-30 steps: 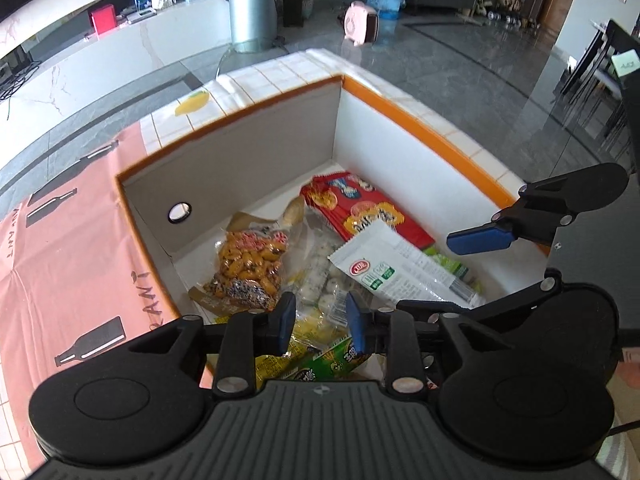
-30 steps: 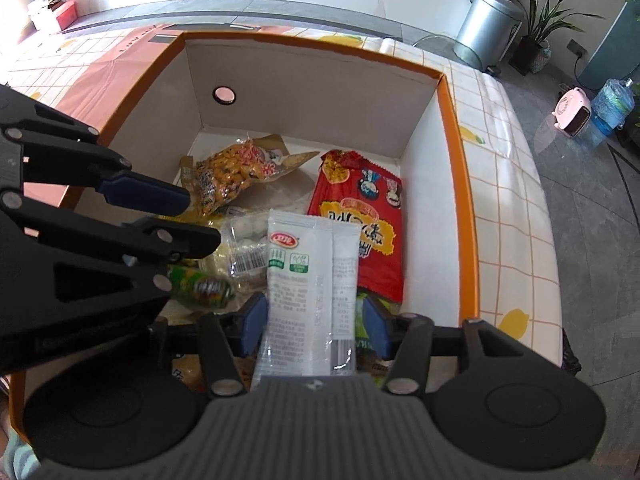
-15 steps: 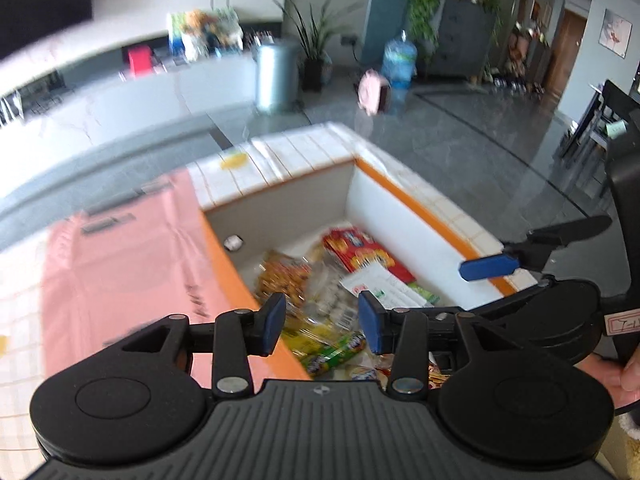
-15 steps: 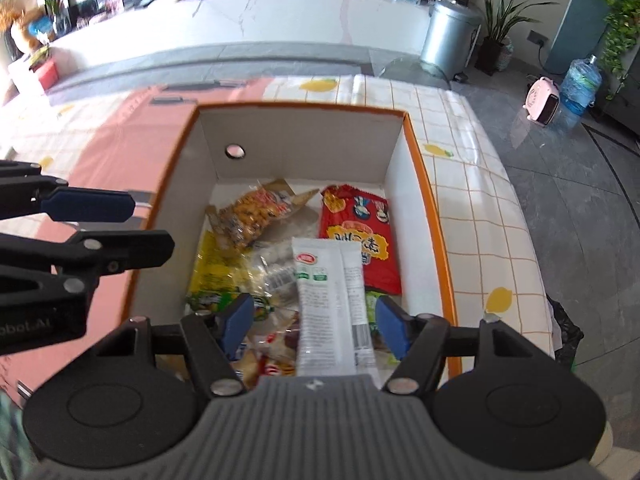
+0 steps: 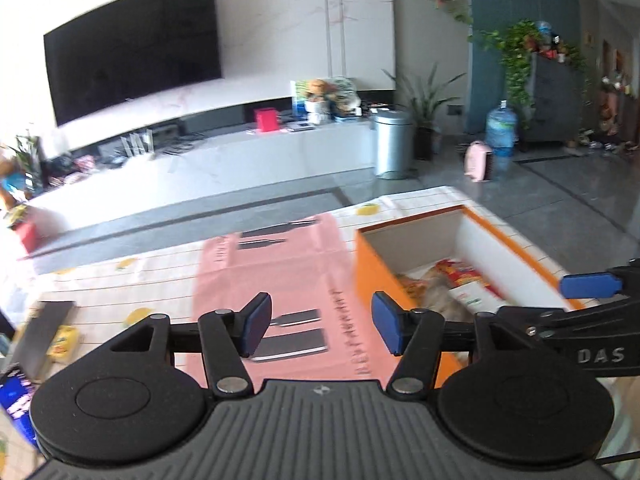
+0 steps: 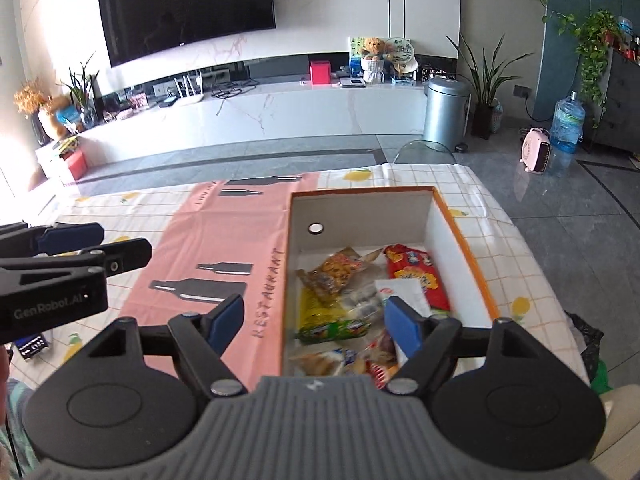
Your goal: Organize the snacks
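Note:
An orange box with white inner walls (image 6: 460, 232) stands on the table and holds several snack packs: a red pack (image 6: 416, 276), a white sachet (image 6: 404, 294), an orange nut bag (image 6: 338, 270) and a green and yellow pack (image 6: 332, 328). The box also shows at the right of the left wrist view (image 5: 376, 272). My right gripper (image 6: 316, 322) is open and empty, raised above the box's near left wall. My left gripper (image 5: 320, 322) is open and empty, raised above the pink mat (image 5: 280, 264) left of the box.
The table has a lemon-print checked cloth (image 6: 504, 248). At its left end lie a dark flat piece (image 5: 44, 328), a yellow pack (image 5: 64, 340) and a blue pack (image 5: 16, 396). The table's right edge drops to the floor. A bin (image 6: 444, 112) stands beyond.
Both grippers have lifted up and back out of the box and opened wider. The white sachet stays in the box. The left gripper has swung left over the pink mat.

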`<state>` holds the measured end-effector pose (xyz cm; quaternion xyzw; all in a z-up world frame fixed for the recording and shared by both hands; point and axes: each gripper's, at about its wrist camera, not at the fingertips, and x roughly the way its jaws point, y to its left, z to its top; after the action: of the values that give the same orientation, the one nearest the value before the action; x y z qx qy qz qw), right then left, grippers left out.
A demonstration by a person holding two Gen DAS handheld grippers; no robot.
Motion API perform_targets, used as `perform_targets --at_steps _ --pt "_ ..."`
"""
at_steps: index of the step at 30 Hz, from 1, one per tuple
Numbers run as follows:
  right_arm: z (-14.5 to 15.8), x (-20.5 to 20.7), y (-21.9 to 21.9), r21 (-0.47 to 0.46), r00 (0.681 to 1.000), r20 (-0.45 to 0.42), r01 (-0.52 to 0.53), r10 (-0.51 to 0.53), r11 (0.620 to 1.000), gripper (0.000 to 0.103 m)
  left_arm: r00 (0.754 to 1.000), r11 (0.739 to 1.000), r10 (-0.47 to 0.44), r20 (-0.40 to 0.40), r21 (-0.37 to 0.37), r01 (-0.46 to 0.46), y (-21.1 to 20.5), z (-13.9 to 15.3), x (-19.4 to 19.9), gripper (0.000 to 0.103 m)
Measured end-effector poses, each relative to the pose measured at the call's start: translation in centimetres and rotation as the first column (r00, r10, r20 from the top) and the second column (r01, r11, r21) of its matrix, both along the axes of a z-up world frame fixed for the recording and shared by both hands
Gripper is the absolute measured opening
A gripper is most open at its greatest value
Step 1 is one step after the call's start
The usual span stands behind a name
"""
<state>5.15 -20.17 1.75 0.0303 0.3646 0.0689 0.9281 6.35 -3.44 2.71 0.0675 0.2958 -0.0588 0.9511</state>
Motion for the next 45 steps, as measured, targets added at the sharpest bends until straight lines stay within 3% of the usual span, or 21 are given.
perform_targets --at_steps 5,16,45 --pt "-0.2 -2.9 1.7 -0.034 0.997 0.061 0.049 -0.047 0.998 0.078 0.999 0.999 0.040 -0.005 0.028 -0.040 0.8 0.0 -2.2 0.083" --pt "-2.3 -6.9 3.8 -0.040 0.997 0.055 0.062 -0.060 0.997 0.080 0.996 0.997 0.078 -0.048 -0.005 -0.078 2.8 -1.7 -5.8 0.086" --pt "-2.9 -7.7 3.2 -0.031 0.995 0.045 0.087 -0.086 0.996 0.084 0.990 0.996 0.091 -0.112 0.019 -0.090 2.5 -3.5 -6.3 0.086"
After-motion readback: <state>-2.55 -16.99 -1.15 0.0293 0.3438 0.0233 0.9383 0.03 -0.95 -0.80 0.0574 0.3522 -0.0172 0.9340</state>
